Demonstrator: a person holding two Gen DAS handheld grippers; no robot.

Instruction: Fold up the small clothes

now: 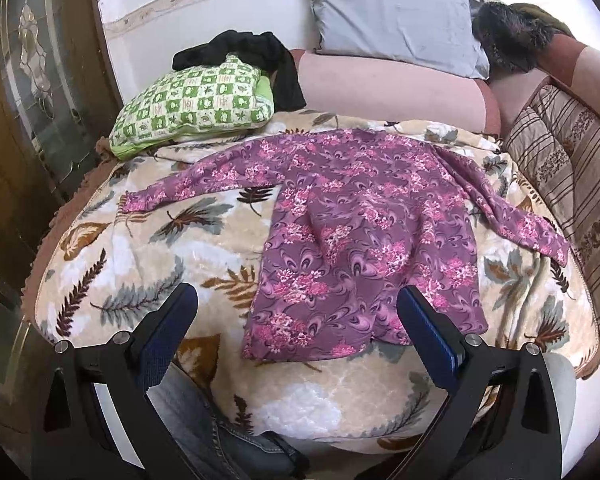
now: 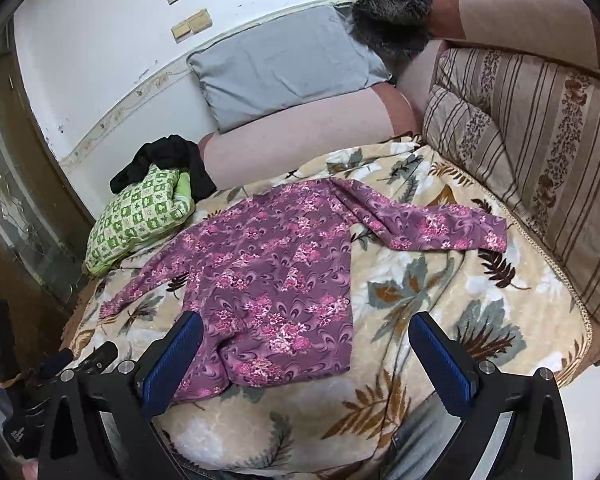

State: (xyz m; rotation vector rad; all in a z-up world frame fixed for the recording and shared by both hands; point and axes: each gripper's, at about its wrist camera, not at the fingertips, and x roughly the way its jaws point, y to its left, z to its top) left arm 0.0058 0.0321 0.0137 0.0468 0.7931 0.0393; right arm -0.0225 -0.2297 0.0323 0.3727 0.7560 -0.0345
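Left tool (image 1: pixel 298 304): fingers spread wide, nothing between them, hovering just above the near hem of the purple floral top (image 1: pixel 364 216). Right tool (image 2: pixel 306 334): likewise wide open and empty, its left finger (image 2: pixel 172 356) over the near left corner of the purple floral top (image 2: pixel 276 276), its right finger over bare blanket.

Ahead of both tools, spread flat on the leaf-patterned blanket (image 1: pixel 148 248), the top with hem nearest and neckline farthest. One sleeve stretched out to the left of the left tool, the other angled out to the right, its cuff near the striped cushion (image 1: pixel 572 184). Some wrinkles across the middle of the body and a small fold at the near right corner of the hem.

Beyond the top and to the left, a green checked pillow (image 1: pixel 192 108) with a black garment (image 1: pixel 256 56) draped over its far side. Farther back, against the wall, a grey pillow (image 1: pixel 392 20), and beside it something dark and furry (image 1: pixel 508 36).

Below the left tool, at the blanket's near edge, a patch of blue denim (image 1: pixel 204 420). At the lower left of the right wrist view, part of the other tool's black body.
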